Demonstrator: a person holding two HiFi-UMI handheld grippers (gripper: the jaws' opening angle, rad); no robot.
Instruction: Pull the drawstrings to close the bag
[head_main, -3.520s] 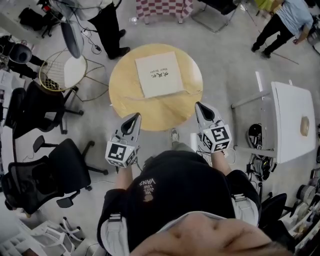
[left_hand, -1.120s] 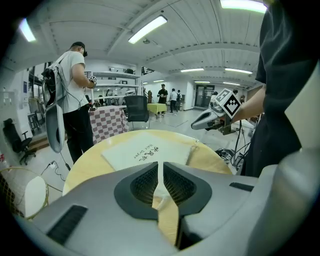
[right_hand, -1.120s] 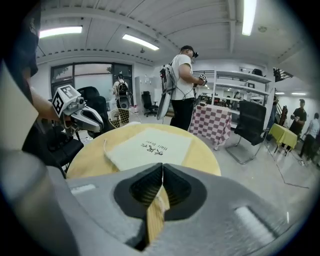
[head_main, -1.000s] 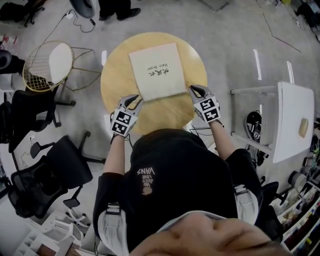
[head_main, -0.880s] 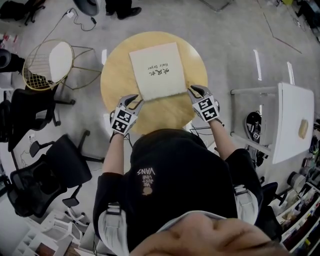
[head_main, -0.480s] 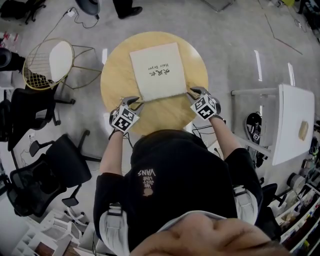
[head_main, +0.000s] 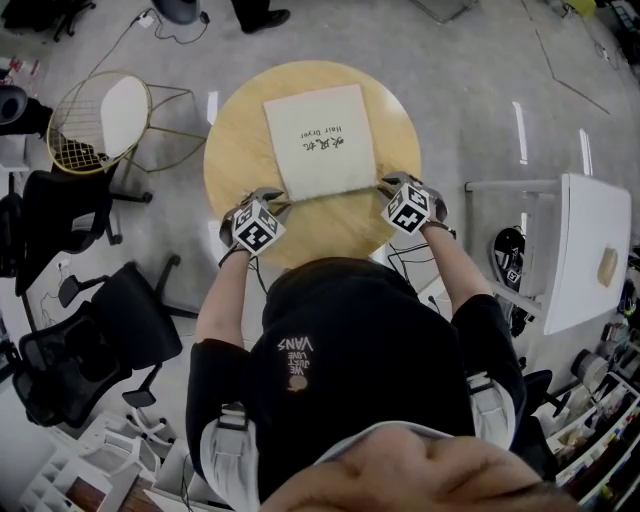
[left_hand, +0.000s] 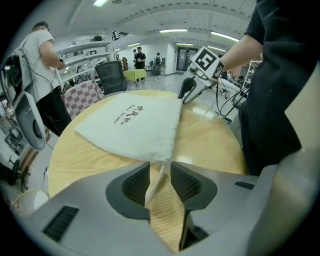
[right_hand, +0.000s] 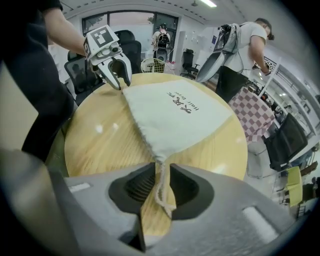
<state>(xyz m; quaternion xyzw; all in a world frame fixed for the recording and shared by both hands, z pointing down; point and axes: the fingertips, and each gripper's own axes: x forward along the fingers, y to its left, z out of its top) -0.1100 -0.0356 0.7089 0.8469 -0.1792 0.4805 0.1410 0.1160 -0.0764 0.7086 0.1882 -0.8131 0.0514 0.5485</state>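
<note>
Down they come to the bag (head_main: 320, 140). Left gripper (head_main: 274, 204) and right gripper (head_main: 385, 185), jaws just opened, straddle left cord (left_hand: 153, 184) and right cord (right_hand: 161, 190), unpinched. Clamping looks next.

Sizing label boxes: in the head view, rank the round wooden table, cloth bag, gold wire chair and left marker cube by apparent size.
1. round wooden table
2. cloth bag and gold wire chair, about alike; the chair sits lower, so unranked
3. left marker cube
</note>
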